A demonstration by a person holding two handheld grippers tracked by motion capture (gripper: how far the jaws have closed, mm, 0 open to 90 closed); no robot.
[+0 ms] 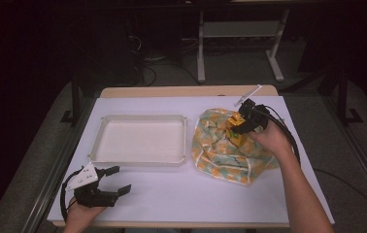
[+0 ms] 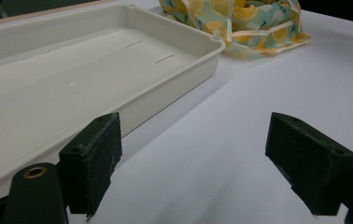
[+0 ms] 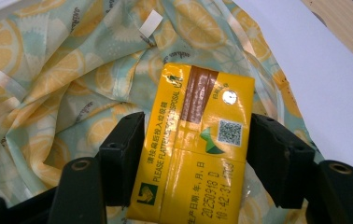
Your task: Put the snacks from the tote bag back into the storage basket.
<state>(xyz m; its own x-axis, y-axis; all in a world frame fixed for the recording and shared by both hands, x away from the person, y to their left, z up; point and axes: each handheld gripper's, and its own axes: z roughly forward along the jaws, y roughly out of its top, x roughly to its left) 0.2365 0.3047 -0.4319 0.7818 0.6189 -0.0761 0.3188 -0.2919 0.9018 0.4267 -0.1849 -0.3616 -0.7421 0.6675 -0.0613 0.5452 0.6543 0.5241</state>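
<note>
The right gripper (image 1: 240, 127) has its fingers (image 3: 123, 154) closed against both narrow sides of the yellow drink carton (image 3: 195, 144), which sits on top of the crumpled lemon-print cloth bag (image 1: 220, 145), just right of the white tray (image 1: 140, 140). The likeliest trouble, I'd say, is fabric: a fold or the pale trim riding up with the carton, or the glossy sides sliding between the pads if the squeeze is light. The tray is empty, its near rim low, so there is ample room to cross over. The left gripper (image 1: 105, 187) rests in front of the tray near the worktop (image 1: 186, 194) edge, fingers (image 2: 93, 163) wide apart, holding nothing.
</note>
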